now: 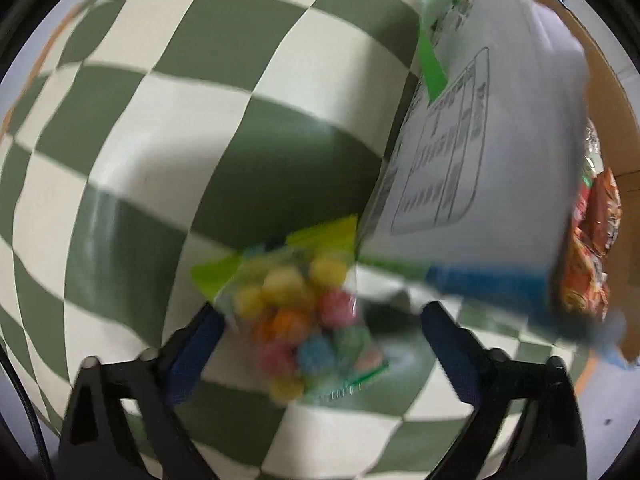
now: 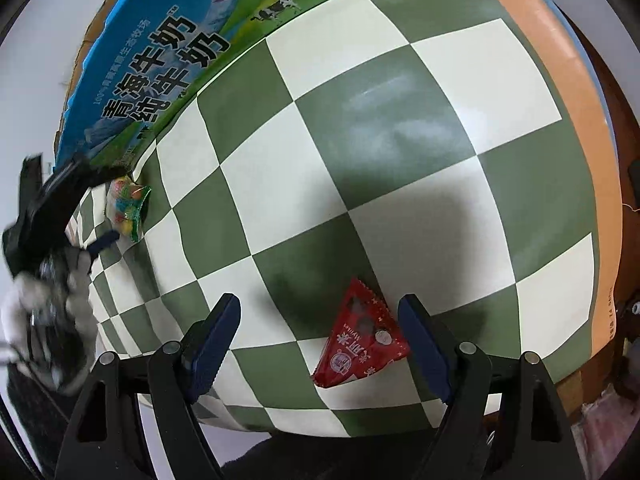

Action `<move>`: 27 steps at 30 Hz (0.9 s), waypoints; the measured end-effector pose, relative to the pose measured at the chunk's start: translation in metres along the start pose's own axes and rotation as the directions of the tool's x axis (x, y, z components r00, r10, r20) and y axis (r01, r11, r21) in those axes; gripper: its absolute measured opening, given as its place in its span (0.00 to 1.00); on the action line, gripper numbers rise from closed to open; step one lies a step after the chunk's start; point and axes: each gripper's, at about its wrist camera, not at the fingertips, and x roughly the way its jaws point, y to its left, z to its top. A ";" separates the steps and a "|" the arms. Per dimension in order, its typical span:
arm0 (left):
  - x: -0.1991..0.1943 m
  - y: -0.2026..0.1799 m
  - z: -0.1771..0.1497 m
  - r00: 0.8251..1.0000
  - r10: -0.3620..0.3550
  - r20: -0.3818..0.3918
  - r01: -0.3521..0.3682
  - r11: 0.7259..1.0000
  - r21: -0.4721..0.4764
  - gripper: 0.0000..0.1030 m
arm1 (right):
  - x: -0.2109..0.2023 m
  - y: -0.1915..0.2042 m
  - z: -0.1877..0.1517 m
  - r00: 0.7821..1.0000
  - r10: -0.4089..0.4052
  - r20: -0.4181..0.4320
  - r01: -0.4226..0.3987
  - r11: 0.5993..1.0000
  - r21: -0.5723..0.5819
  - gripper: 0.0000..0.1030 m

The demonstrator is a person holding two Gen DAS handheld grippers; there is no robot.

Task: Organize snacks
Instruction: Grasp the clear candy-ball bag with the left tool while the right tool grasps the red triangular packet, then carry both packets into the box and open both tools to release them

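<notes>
A clear bag of coloured candy balls (image 1: 304, 316) with green edges lies on the checkered cloth between the spread fingers of my left gripper (image 1: 320, 320), which is open; the view is blurred. The same bag (image 2: 127, 208) shows in the right wrist view, with the left gripper (image 2: 100, 208) around it. A red triangular snack packet (image 2: 360, 338) lies on the cloth between the fingers of my open right gripper (image 2: 320, 320), nearer the right finger. A milk carton box (image 1: 488, 140) stands right of the candy bag, holding orange snack packs (image 1: 588, 248).
The green and white checkered cloth (image 2: 360, 140) covers the table. The printed side of the box (image 2: 168, 52) stands at the far left of the right wrist view. An orange table border (image 2: 576, 120) runs along the right. The table's near edge is just below the right gripper.
</notes>
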 end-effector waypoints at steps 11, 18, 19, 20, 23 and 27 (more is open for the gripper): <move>-0.006 0.029 -0.086 0.998 0.068 -0.017 -0.063 0.974 0.217 0.49 | 0.012 -0.009 -0.009 0.998 0.017 -0.055 -0.017 1.000 0.006 0.81; 0.000 0.056 -0.135 0.994 0.045 -0.100 -0.024 0.979 0.202 0.49 | 0.038 -0.010 -0.018 0.993 -0.018 -0.115 0.017 1.000 -0.011 0.77; 0.000 0.058 -0.137 0.994 0.038 -0.099 -0.018 0.980 0.200 0.50 | 0.041 -0.010 -0.018 0.993 -0.036 -0.109 0.034 0.999 -0.022 0.75; 0.002 0.064 -0.135 0.994 0.031 -0.104 -0.010 0.980 0.197 0.51 | 0.042 -0.010 -0.018 0.993 -0.049 -0.103 0.046 0.998 -0.031 0.68; 0.011 0.079 -0.135 0.991 0.000 -0.131 0.024 0.983 0.181 0.62 | 0.046 -0.012 -0.017 0.994 -0.077 -0.081 0.073 0.996 -0.052 0.49; 0.038 0.082 -0.128 0.990 0.010 -0.139 0.016 0.984 0.180 0.67 | 0.047 -0.007 -0.019 0.992 -0.103 -0.072 0.095 0.990 -0.102 0.48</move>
